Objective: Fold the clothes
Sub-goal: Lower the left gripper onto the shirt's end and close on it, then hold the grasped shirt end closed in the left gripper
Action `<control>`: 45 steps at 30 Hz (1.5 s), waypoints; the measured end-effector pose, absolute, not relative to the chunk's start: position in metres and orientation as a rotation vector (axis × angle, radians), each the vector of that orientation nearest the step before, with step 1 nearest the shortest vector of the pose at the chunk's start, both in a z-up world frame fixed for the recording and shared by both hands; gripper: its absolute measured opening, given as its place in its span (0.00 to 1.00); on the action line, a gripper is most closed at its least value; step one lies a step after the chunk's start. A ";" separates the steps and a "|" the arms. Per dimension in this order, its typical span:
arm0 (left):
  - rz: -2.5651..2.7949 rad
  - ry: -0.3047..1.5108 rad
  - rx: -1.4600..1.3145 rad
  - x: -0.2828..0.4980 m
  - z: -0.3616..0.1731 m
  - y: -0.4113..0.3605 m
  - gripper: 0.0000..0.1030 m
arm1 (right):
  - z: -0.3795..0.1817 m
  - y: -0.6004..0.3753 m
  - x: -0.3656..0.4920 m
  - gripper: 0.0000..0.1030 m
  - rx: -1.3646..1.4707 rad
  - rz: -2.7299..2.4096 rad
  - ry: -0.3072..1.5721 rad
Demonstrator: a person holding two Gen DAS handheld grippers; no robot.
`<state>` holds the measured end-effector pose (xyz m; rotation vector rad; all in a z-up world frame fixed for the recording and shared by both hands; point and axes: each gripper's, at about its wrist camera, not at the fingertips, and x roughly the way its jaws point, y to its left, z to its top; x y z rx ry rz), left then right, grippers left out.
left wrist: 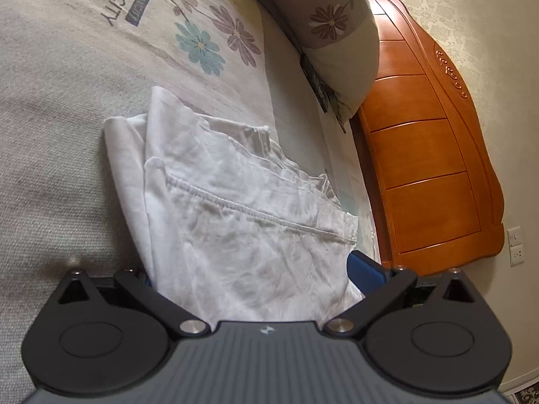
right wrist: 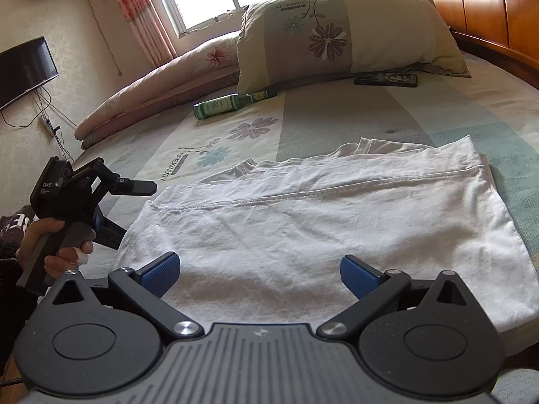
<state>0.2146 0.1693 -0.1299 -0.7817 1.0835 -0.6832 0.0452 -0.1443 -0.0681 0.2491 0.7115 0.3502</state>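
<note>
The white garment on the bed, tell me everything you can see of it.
The white garment looks like thin, creased cotton, folded into a rough rectangle of several layers on the bed. A stitched hem runs across its top layer, and further folded edges show at the far side. The open right gripper hovers over its near edge. The left gripper is open around one end; whether its fingers touch the cloth is unclear.

White garment [right wrist: 313, 222] lies folded flat on the bed [right wrist: 337, 118], hem seam running across. Right gripper [right wrist: 259, 274] hovers over its near edge, blue pads wide apart. Left gripper [right wrist: 111, 208] at the garment's left edge, held by a hand [right wrist: 54, 245]. Green bottle [right wrist: 229, 104] lies near a flowered pillow [right wrist: 337, 37].
</note>
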 end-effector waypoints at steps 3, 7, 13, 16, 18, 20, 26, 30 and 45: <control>-0.711 1.066 -0.753 0.203 -0.131 0.171 0.98 | -0.066 -0.147 0.043 1.00 0.263 0.358 0.702; -0.637 1.053 -0.722 0.192 -0.134 0.181 0.58 | -0.070 -0.149 0.047 1.00 0.319 0.402 0.721; -0.554 1.047 -0.622 0.189 -0.132 0.179 0.12 | -0.083 -0.144 0.058 1.00 0.460 0.505 0.803; -0.515 1.043 -0.570 0.187 -0.131 0.177 0.12 | -0.090 -0.133 0.060 1.00 0.418 0.492 0.860; -0.499 1.039 -0.547 0.186 -0.131 0.177 0.12 | -0.098 -0.126 0.060 1.00 0.392 0.476 0.906; -0.500 1.035 -0.548 0.185 -0.131 0.179 0.12 | -0.105 -0.124 0.058 1.00 0.403 0.475 0.940; -0.495 1.026 -0.546 0.182 -0.131 0.178 0.12 | -0.110 -0.118 0.053 1.00 0.401 0.460 0.975; -0.494 1.021 -0.538 0.181 -0.130 0.176 0.12 | -0.110 -0.110 0.051 1.00 0.379 0.465 0.986; -0.491 1.011 -0.526 0.181 -0.130 0.174 0.12 | -0.111 -0.111 0.087 1.00 0.364 0.400 0.903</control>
